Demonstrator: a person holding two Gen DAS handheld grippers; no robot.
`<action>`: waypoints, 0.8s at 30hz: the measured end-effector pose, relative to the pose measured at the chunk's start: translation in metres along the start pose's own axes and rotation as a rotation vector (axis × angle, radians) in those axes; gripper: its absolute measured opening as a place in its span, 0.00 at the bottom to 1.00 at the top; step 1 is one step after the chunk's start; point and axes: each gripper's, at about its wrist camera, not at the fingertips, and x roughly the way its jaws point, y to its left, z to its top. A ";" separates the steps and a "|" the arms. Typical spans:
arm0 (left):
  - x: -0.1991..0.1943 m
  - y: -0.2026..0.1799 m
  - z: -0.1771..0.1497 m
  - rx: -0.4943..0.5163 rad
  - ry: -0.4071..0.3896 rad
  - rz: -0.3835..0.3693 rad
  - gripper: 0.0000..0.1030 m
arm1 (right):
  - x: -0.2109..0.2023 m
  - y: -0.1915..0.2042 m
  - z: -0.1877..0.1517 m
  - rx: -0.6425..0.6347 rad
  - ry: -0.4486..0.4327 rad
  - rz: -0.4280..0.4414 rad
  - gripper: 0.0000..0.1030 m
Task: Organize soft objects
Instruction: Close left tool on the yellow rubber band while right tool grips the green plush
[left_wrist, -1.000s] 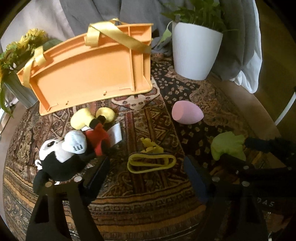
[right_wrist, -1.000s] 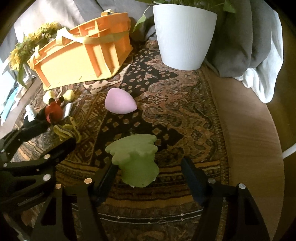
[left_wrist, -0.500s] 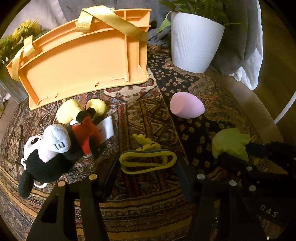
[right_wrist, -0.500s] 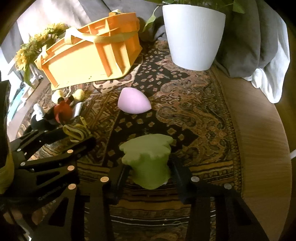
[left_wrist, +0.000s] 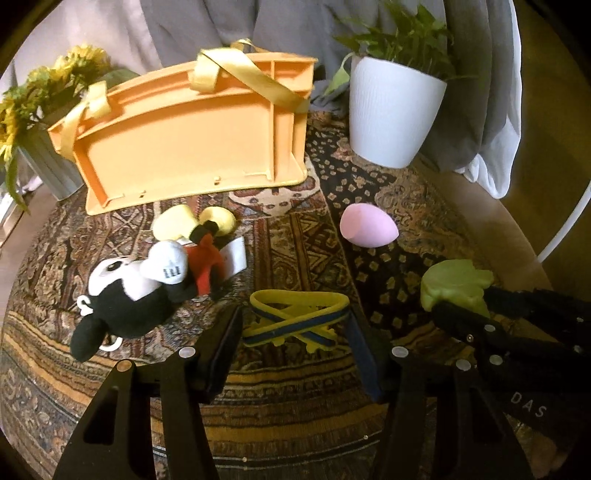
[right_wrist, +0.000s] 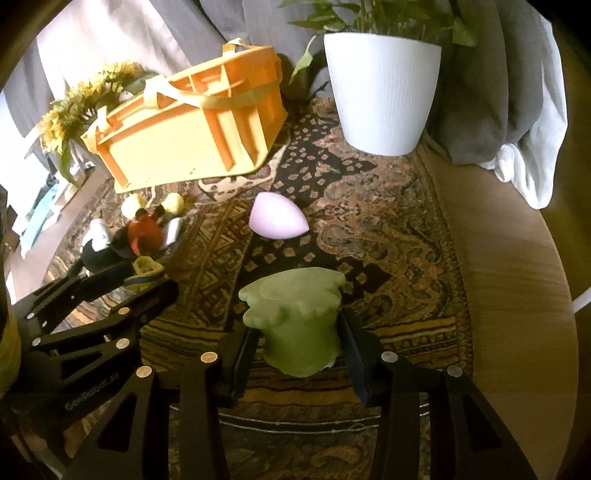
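L gripper (left_wrist: 295, 328) pinches 1 yellow/blue band (left_wrist: 295, 319), a fingertip pressed to each end; band looks lifted off the rug, hard to be sure. R gripper (right_wrist: 297, 339) clamped on 1 green soft toy (right_wrist: 295, 321), fingers touching both its sides, near-centre in R wrist view; same toy seen far right in L view.

Soft items loose on patterned rug (left_wrist: 295, 406): 1 pink egg-shaped sponge (left_wrist: 367, 224), mid-scene, right of centre, apart from the rest; 1 black/white mouse plush (left_wrist: 147, 288) w/ red shorts and 2 yellow shoes, lying on its side, left of the band, just beside L gripper's left finger.

Far side: 1 orange crate (left_wrist: 192, 136) w/ 2 yellow strap handles, far left, behind the plush. 1 white ribbed plant pot (left_wrist: 391, 114), far right. 1 bunch of yellow flowers (left_wrist: 40, 96) at far-left edge. Grey + white cloth (left_wrist: 491, 110) behind the pot.
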 end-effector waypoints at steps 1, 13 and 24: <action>-0.003 0.000 0.000 -0.006 -0.004 0.000 0.55 | -0.003 0.001 0.001 -0.001 -0.005 0.002 0.43; -0.039 0.009 0.003 -0.058 -0.074 0.014 0.38 | -0.032 0.018 0.013 -0.038 -0.086 0.019 0.43; -0.049 0.019 -0.003 -0.046 -0.082 -0.025 0.36 | -0.037 0.033 0.005 -0.020 -0.078 0.007 0.43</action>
